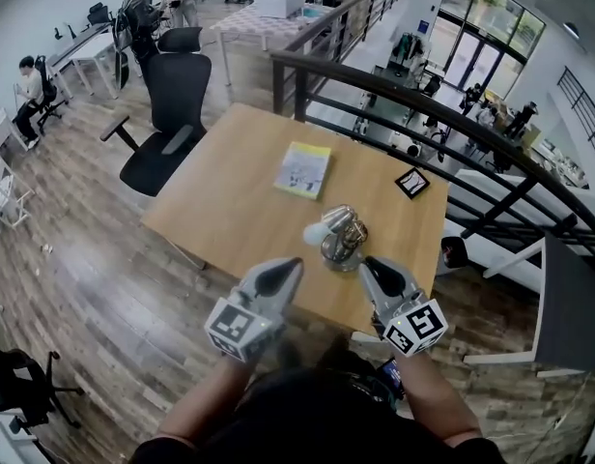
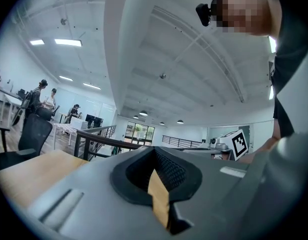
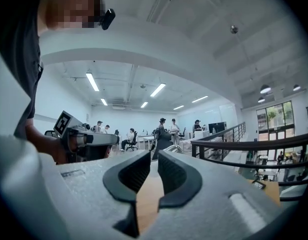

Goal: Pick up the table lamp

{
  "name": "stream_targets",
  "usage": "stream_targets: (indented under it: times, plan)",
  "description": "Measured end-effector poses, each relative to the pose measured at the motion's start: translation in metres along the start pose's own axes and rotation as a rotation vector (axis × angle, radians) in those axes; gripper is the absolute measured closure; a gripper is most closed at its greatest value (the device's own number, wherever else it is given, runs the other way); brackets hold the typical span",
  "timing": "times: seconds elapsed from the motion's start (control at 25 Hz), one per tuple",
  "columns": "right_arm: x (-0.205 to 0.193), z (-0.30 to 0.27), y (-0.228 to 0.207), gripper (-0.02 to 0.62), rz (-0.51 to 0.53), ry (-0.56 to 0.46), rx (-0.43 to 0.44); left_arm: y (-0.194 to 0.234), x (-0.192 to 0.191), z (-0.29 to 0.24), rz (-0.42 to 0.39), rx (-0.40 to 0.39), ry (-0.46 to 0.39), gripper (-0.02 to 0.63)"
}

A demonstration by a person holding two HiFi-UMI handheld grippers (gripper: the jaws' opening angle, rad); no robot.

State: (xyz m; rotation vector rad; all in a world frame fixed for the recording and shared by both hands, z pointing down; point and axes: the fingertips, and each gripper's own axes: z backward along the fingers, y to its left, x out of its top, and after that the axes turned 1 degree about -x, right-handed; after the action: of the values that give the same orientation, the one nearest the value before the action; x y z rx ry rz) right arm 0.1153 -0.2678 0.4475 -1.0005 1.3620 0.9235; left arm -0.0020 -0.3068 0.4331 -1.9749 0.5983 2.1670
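The table lamp (image 1: 338, 234) lies near the front edge of the wooden table (image 1: 230, 201). Its white bulb end (image 1: 316, 230) points left and its shiny metal base (image 1: 345, 246) sits to the right. Both grippers hover level at the table's near edge, one on each side of the lamp and just short of it. The left gripper (image 1: 290, 264) (image 2: 155, 151) has its jaws together with nothing in them. On the right gripper (image 1: 368, 264) (image 3: 154, 155) a narrow slit separates the pads, and nothing is between them.
A yellow-green booklet (image 1: 303, 169) and a small black framed card (image 1: 411, 183) lie farther back on the table. A black office chair (image 1: 172, 114) stands at the table's left. A dark railing (image 1: 423, 114) runs behind the table. People sit and stand at the far left.
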Motion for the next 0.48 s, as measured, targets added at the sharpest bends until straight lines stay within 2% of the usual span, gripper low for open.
stream_targets:
  times: [0.24,0.48]
  plan:
    - [-0.017,-0.006,-0.019,0.518,-0.026,0.028,-0.033,0.009,-0.007,-0.004,0.016,0.004,0.021,0.604]
    - [-0.033,-0.018,-0.035,0.462,0.007,0.059,-0.01,0.018,-0.006,-0.009,0.004,0.042,0.026,0.604]
